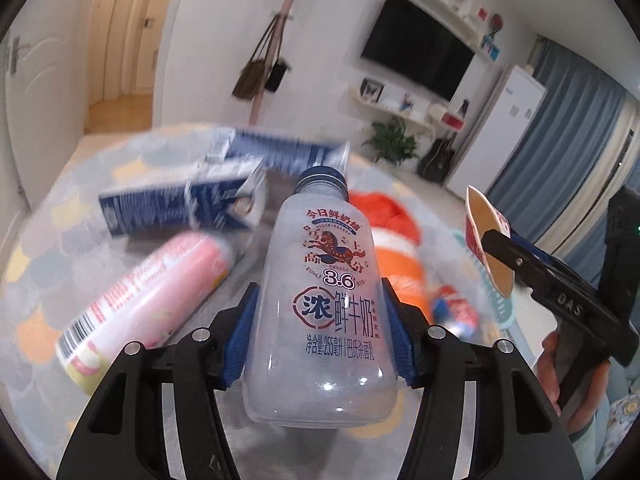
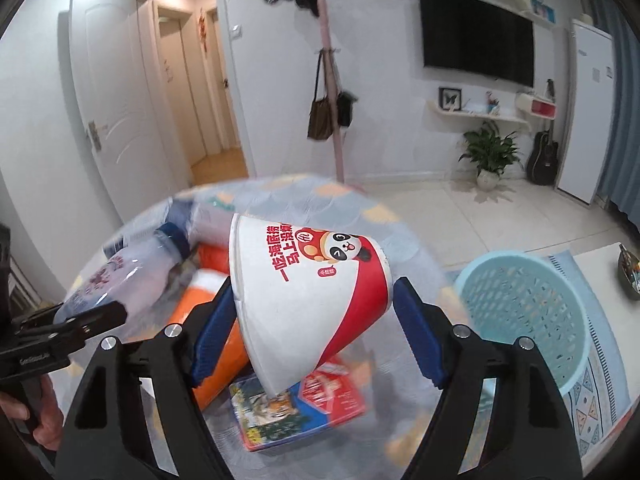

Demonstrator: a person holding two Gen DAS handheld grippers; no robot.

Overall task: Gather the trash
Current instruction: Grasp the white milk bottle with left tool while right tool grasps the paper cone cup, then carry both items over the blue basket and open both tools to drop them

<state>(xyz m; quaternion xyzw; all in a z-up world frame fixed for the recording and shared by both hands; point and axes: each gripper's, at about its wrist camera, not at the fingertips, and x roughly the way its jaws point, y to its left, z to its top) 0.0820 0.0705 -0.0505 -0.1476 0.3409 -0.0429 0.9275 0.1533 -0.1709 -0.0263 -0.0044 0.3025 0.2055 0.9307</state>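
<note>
My left gripper (image 1: pixel 320 332) is shut on a clear plastic milk bottle (image 1: pixel 324 304) with a blue cap, held above the round table; the bottle also shows in the right wrist view (image 2: pixel 120 280). My right gripper (image 2: pixel 316 320) is shut on a crushed white and red paper cup (image 2: pixel 304 296) with a panda print; the cup also shows at the right of the left wrist view (image 1: pixel 490 248). On the table lie a pink can (image 1: pixel 152 292), a dark blue carton (image 1: pixel 188 204), an orange item (image 1: pixel 400 256) and a colourful flat packet (image 2: pixel 300 404).
A light blue plastic basket (image 2: pixel 524 312) stands on the floor to the right of the table, beside a patterned rug (image 2: pixel 592 392). A coat rack (image 2: pixel 328 80), a plant (image 2: pixel 488 156), a guitar (image 2: pixel 542 156) and a white fridge (image 2: pixel 588 112) stand along the far wall.
</note>
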